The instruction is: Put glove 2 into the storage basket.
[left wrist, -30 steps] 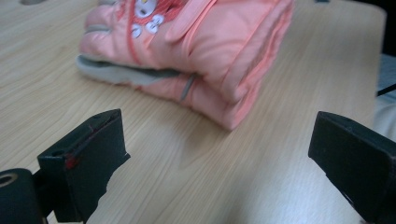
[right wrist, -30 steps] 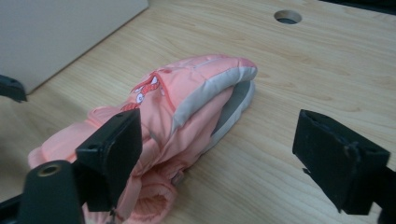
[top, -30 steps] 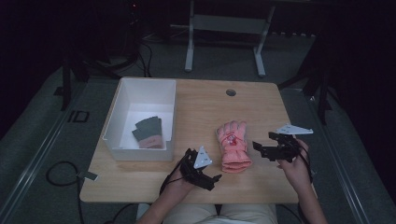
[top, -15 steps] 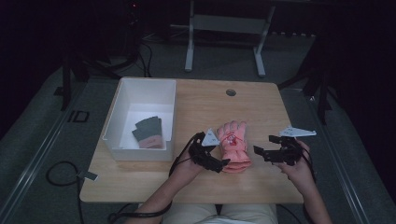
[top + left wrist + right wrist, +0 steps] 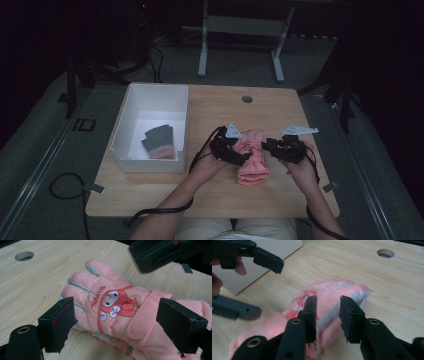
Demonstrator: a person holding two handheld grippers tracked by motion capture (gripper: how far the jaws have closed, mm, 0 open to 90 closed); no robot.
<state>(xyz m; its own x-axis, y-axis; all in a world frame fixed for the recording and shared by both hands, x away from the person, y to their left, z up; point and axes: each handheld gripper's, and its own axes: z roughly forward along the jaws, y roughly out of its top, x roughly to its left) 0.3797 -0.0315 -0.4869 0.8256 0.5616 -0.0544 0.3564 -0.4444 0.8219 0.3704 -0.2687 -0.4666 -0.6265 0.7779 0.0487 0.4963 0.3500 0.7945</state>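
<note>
Black pads of the right gripper (image 5: 327, 317) stand narrowly apart with the edge of the pink glove (image 5: 251, 159) between them; its jaws have just been closing, and from the right gripper view we cannot tell for certain that the pads already press on the fabric. We find the left gripper (image 5: 122, 325) set wide, its jaws having just been closing a little, one pad at the finger side of the glove and the other over the cuff, neither bearing on it. Taking the glove as our landmark: it lies flat on the wooden table (image 5: 220, 192), fingers pointing away from the person, printed back uppermost, and a second pink layer shows under it, so we judge it to be a stacked pair. The left gripper is against its left flank, the right gripper against its right flank. A second ago both grippers stood off from the glove, the left one nearer the person; both have since come in on it. We judge that the grasp is now being taken from both sides and a lift is near. Well to the left of the glove stands the white bin (image 5: 129, 127), holding a dark glove pair (image 5: 159, 141), the likely destination.
</note>
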